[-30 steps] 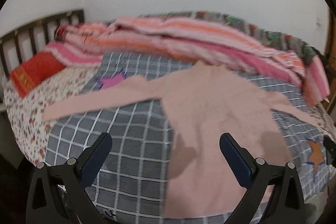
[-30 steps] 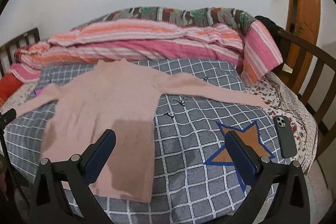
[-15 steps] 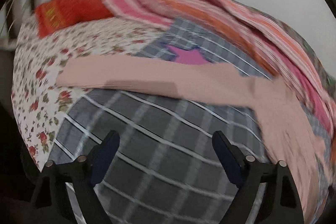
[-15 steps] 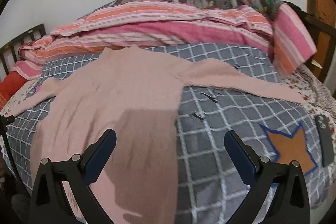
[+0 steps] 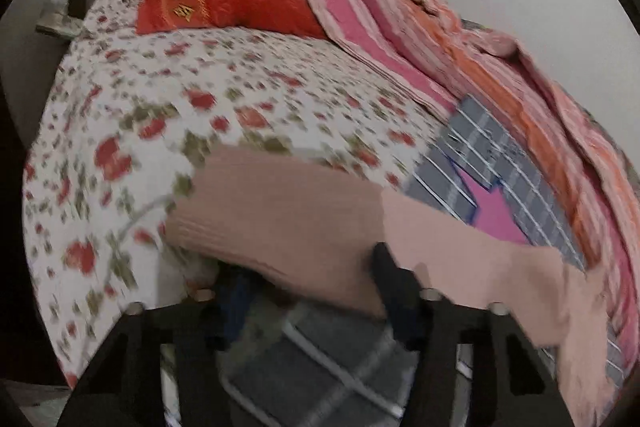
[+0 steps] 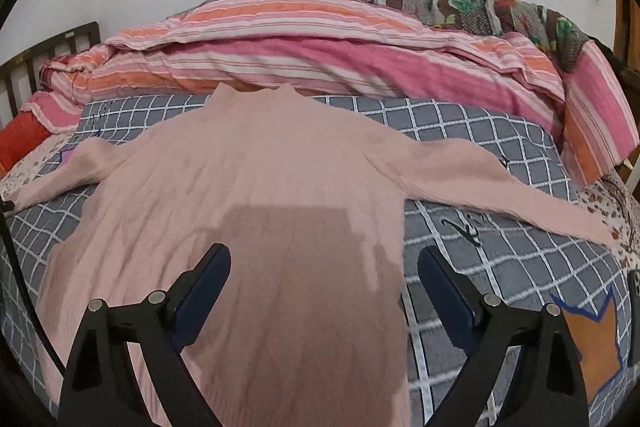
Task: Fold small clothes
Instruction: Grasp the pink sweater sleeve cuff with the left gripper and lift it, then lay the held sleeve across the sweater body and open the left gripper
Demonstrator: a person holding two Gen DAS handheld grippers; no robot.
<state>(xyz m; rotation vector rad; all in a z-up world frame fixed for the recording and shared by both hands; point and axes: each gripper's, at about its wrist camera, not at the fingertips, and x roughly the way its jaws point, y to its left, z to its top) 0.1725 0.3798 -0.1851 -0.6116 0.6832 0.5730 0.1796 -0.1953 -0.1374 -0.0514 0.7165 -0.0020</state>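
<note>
Pink ribbed sweater (image 6: 256, 187) spread flat, sleeves outstretched, on checked blanket (image 6: 480, 239)

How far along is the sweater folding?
Barely started. Done: the pink sweater lies spread flat on the checked blanket, both sleeves out. In hand: the left gripper is closing around the end of one sleeve; the right gripper hangs open over the body, its jaws narrowing slightly. Left: every fold; none shows yet.
</note>
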